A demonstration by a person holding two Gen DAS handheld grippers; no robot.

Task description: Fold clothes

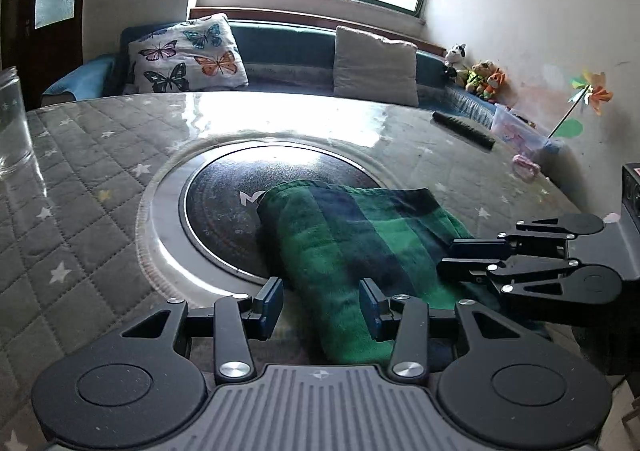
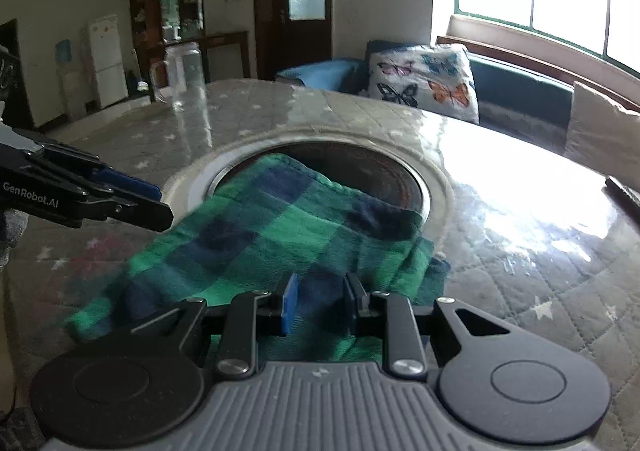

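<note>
A green and navy checked cloth (image 1: 352,247) lies folded on the table, partly over the round black hotplate (image 1: 224,211). My left gripper (image 1: 322,305) is open, its fingers either side of the cloth's near end, holding nothing. In the left wrist view the right gripper (image 1: 460,255) comes in from the right with its jaws close together at the cloth's right edge. In the right wrist view my right gripper (image 2: 320,301) is open over the cloth (image 2: 260,243), and the left gripper (image 2: 152,203) comes in from the left above the cloth's far edge.
The table wears a grey quilted star cover (image 1: 80,179) under clear plastic. A glass jar (image 1: 12,123) stands at the far left, a dark remote (image 1: 464,129) at the back right, a clear jug (image 2: 180,71) across the table. A sofa with cushions (image 1: 188,53) lies beyond.
</note>
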